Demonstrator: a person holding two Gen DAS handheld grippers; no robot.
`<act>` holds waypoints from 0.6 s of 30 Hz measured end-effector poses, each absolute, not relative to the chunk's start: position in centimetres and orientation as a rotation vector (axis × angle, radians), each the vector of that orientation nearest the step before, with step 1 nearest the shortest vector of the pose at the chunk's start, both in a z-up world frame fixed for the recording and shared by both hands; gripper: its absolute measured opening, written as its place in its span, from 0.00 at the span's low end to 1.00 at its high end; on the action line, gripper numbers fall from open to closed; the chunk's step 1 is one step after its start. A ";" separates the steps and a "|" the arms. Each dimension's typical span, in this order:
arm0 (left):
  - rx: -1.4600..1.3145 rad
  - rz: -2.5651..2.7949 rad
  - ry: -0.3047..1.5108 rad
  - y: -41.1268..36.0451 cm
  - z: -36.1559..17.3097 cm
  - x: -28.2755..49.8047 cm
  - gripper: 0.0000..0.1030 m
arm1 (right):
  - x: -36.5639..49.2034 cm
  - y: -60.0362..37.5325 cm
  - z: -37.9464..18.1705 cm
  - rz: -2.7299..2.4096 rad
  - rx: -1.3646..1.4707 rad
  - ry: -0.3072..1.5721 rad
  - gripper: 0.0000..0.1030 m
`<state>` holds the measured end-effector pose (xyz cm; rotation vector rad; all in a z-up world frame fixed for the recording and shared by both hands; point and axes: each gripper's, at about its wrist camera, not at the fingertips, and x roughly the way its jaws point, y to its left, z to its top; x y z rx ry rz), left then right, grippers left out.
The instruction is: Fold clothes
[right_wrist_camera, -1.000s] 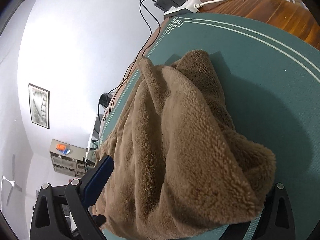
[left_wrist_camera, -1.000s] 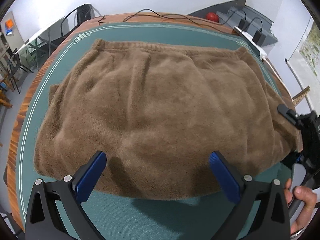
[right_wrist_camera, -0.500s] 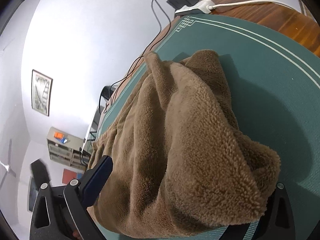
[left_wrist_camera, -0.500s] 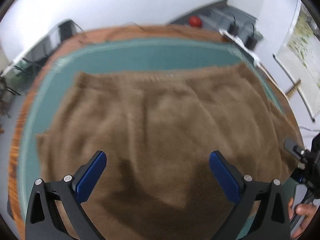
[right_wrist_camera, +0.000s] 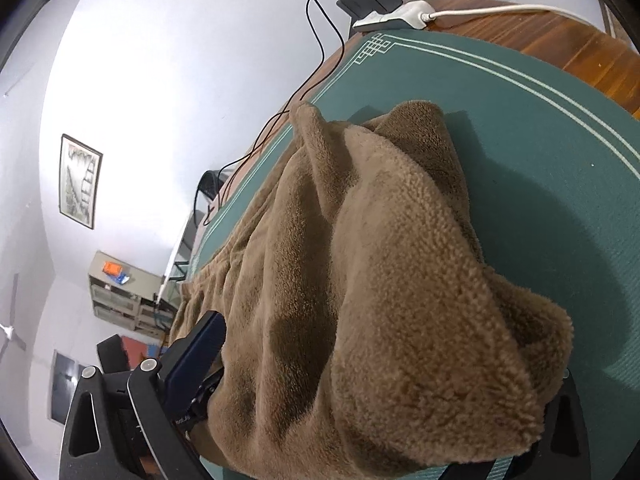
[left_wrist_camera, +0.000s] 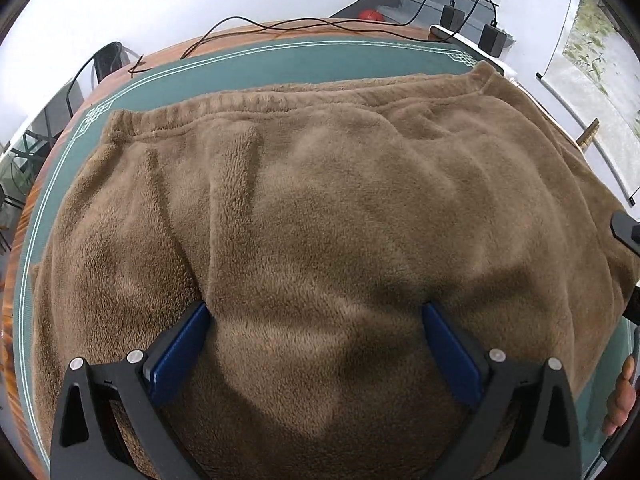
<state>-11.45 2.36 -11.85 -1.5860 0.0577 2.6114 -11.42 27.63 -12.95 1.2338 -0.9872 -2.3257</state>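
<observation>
A brown fleece garment (left_wrist_camera: 320, 200) lies spread over the green mat (left_wrist_camera: 280, 64), its ribbed band toward the far side. My left gripper (left_wrist_camera: 316, 320) is open, both blue fingers pressed down into the near part of the fleece, which bulges up between them. In the right wrist view the garment's end (right_wrist_camera: 380, 280) is heaped across my right gripper (right_wrist_camera: 360, 340). Its left finger (right_wrist_camera: 200, 348) stands wide out beside the cloth and its right finger is buried under the cloth. Part of the right gripper (left_wrist_camera: 626, 232) shows at the garment's right edge.
The mat lies on a wooden table (right_wrist_camera: 560, 36). A white power strip (right_wrist_camera: 394, 16) with black adapters and cables sits at the far corner. A hand (left_wrist_camera: 620, 400) shows at the lower right. Bare mat (right_wrist_camera: 540, 140) lies right of the heap.
My left gripper has moved forward and down from the near hem onto the garment, and its fingers now sink into the fleece. The right gripper has hardly moved.
</observation>
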 end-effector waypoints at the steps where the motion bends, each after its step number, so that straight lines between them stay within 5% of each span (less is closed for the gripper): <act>1: -1.597 2.605 0.071 2.6 -11.3 -11.6 1.00 | -11.5 27.3 -12.9 -2.338 1.236 -0.980 1.00; 10: -1.427 2.409 0.409 2.8 -7.7 -12.4 1.00 | -11.1 27.5 -12.9 -2.394 1.214 -0.984 1.00; 18: -1.445 2.452 0.260 -0.9 -11.9 -11.9 1.00 | -11.0 27.0 -12.3 -2.485 1.271 -0.955 0.99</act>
